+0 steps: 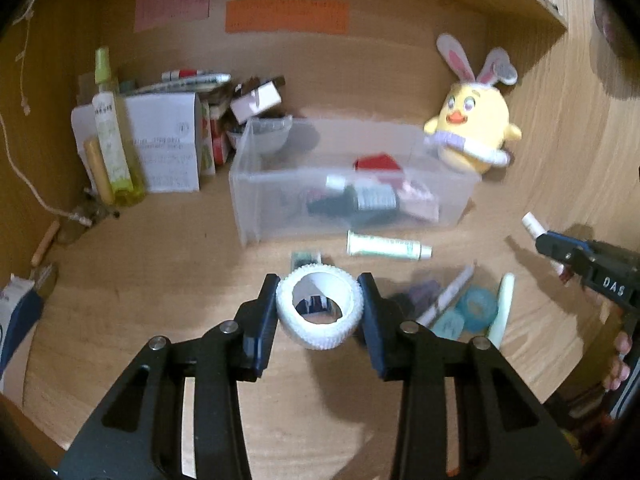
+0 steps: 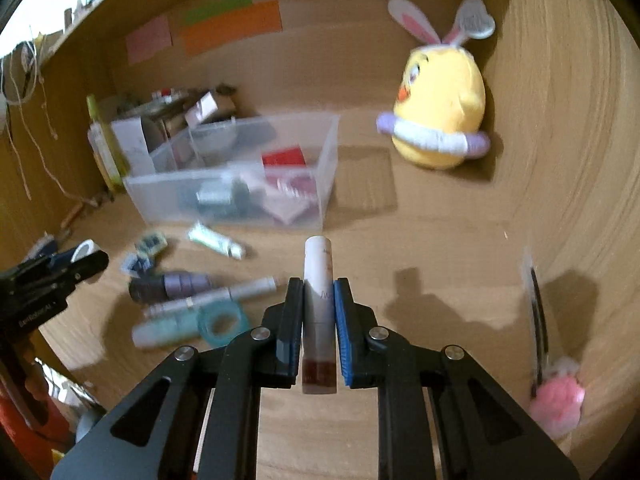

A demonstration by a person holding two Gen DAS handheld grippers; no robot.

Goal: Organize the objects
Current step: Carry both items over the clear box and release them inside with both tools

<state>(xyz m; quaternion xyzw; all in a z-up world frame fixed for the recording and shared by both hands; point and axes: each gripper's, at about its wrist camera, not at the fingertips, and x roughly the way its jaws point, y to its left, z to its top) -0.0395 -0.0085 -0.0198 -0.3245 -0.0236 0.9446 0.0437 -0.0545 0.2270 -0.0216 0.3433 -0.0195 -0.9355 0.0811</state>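
Observation:
My left gripper [image 1: 319,304] is shut on a white tape roll [image 1: 320,309], held above the wooden desk in front of the clear plastic bin [image 1: 256,216]. My right gripper [image 2: 318,300] is shut on a slim white tube with a dark red base [image 2: 318,280], held upright above the desk; it also shows in the left wrist view [image 1: 560,250]. The bin [image 2: 328,152] holds a dark bottle [image 1: 352,202], a red box [image 1: 378,162] and small packets. A green-white tube [image 1: 388,247] lies just in front of the bin.
Loose items lie on the desk: teal tape rolls [image 2: 222,322], pens [image 2: 212,298], a dark purple bottle [image 2: 170,286]. A yellow chick plush [image 1: 470,128] sits at the back right. Bottles and boxes [image 1: 160,148] stand at the back left. A pink pom-pom pen [image 2: 554,396] lies at the right.

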